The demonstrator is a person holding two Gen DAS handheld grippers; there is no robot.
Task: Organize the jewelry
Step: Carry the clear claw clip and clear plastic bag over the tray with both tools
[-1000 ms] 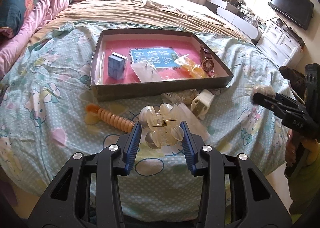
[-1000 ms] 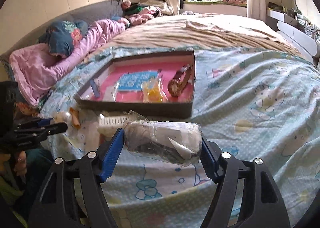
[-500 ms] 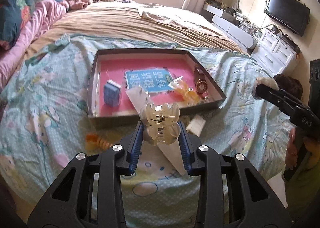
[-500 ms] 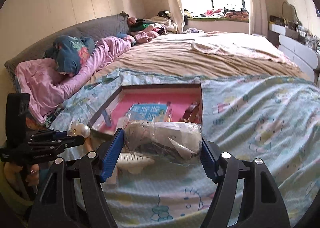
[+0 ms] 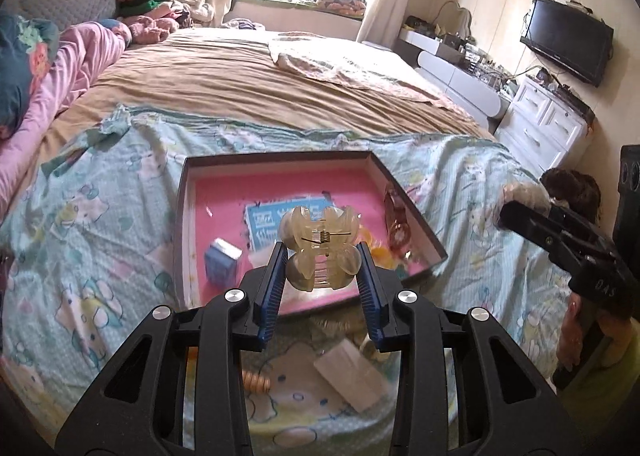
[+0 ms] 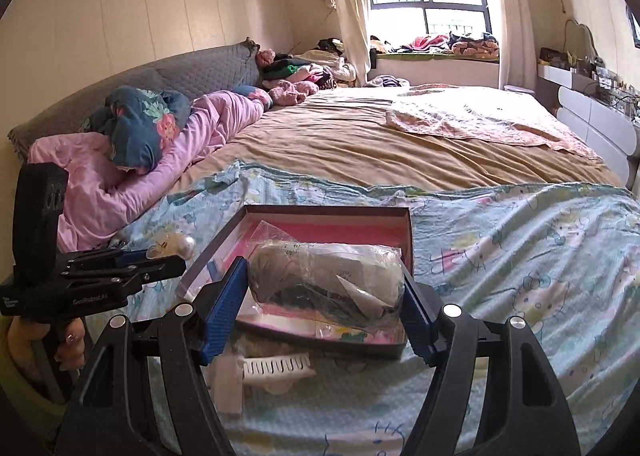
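Note:
My left gripper [image 5: 322, 264] is shut on a clear pearl-trimmed hair claw [image 5: 320, 246], held in the air over the near edge of the pink-lined box [image 5: 192, 224]. My right gripper [image 6: 324, 284] is shut on a crumpled clear plastic bag [image 6: 324, 276] with dark contents, held above the box's [image 6: 328, 210] near corner. The box holds a blue card [image 5: 264, 222], a small blue box [image 5: 220, 262], a pink watch [image 5: 396, 220] and orange pieces [image 5: 380, 252]. The left gripper also shows in the right wrist view [image 6: 168, 260], the right one in the left wrist view [image 5: 508, 212].
On the patterned sheet [image 5: 100, 256] before the box lie an orange beaded piece [image 5: 256, 380], a flat clear packet [image 5: 352, 376] and a white comb-like clip [image 6: 276, 370]. Pink bedding [image 6: 120, 176] lies far left; white drawers [image 5: 544, 124] stand right.
Both grippers have risen and moved forward towards the box with their loads. The hair claw came off the sheet and now hangs over the box's near edge.

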